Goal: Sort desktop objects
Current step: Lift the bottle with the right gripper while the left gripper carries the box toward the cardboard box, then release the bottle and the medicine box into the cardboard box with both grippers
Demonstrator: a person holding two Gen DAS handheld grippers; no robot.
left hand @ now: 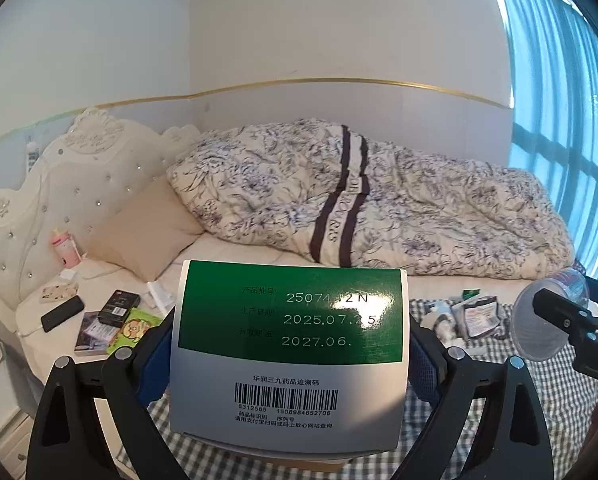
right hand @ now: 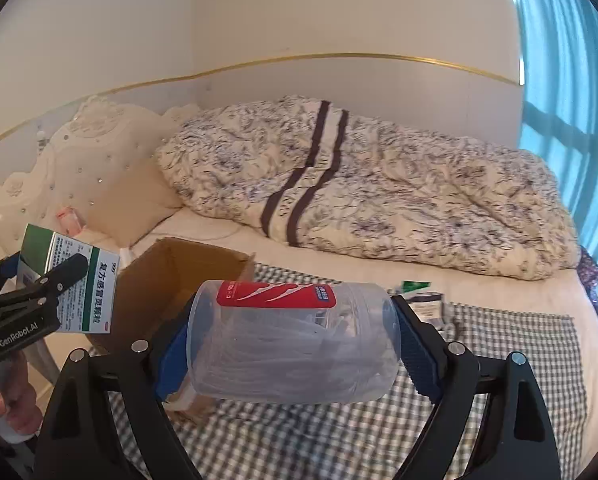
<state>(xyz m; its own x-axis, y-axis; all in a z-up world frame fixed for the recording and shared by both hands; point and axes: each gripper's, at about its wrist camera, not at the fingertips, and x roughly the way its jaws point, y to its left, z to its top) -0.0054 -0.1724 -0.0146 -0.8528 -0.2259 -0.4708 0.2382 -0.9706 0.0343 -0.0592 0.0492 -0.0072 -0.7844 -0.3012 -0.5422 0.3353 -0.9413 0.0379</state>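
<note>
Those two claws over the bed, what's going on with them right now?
A person is holding a claw in each hand above a checked cloth on the bed. The left claw is shut on a green and white medicine box, and the right claw is shut on a clear plastic jar with a red label, held on its side. An open cardboard box sits on the cloth just beyond them. A few small packets lie on the cloth.
</note>
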